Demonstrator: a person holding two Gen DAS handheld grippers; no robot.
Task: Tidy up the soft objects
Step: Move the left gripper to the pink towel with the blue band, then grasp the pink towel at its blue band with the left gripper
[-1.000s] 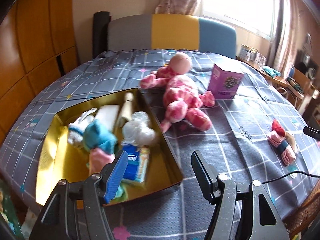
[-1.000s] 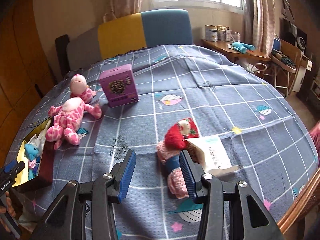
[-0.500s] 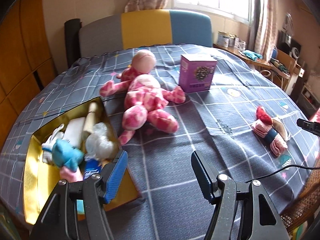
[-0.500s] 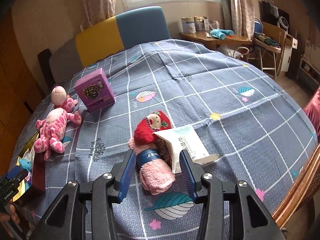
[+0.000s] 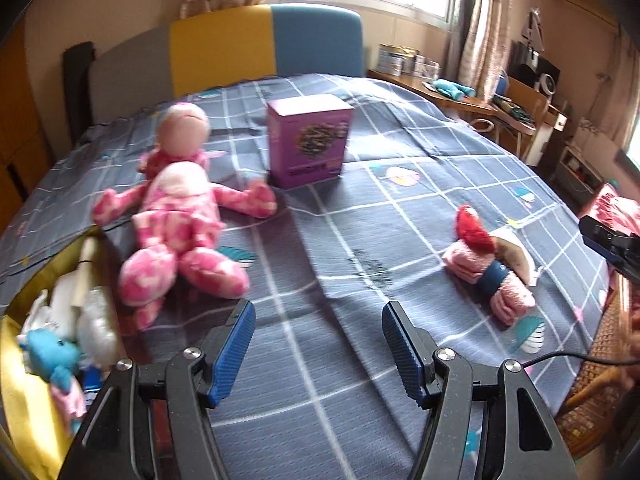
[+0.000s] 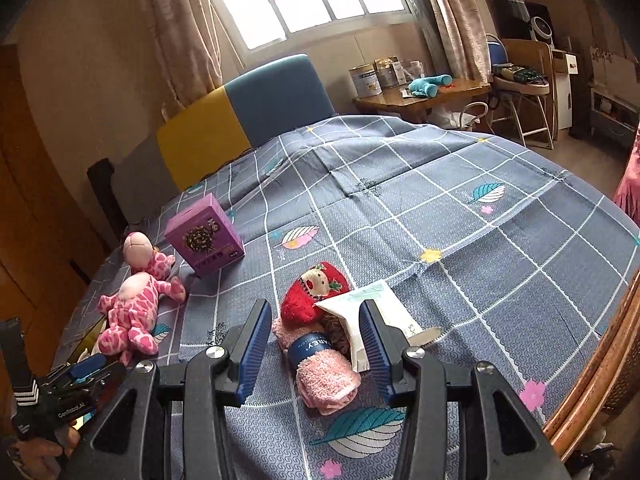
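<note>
A pink rolled sock bundle [image 6: 320, 368] with a blue band and a red plush head lies on the grey checked bedspread, between the fingers of my open right gripper [image 6: 314, 350], not clamped. It also shows in the left wrist view [image 5: 490, 276]. A white packet [image 6: 374, 312] leans on the bundle. A pink spotted plush doll [image 5: 176, 216] lies left of centre. A gold box [image 5: 24, 392] at the left holds several small soft things. My left gripper [image 5: 318, 350] is open and empty above bare bedspread.
A purple carton [image 5: 308, 140] stands behind the doll. A yellow, blue and grey headboard [image 5: 264, 40] closes the far side. A wooden bed edge [image 6: 600, 364] runs at the right. A desk with tins [image 6: 420, 88] stands beyond.
My left gripper has swung right, away from the gold box toward the middle of the bed. My right gripper has moved forward so the sock bundle now sits between its fingers.
</note>
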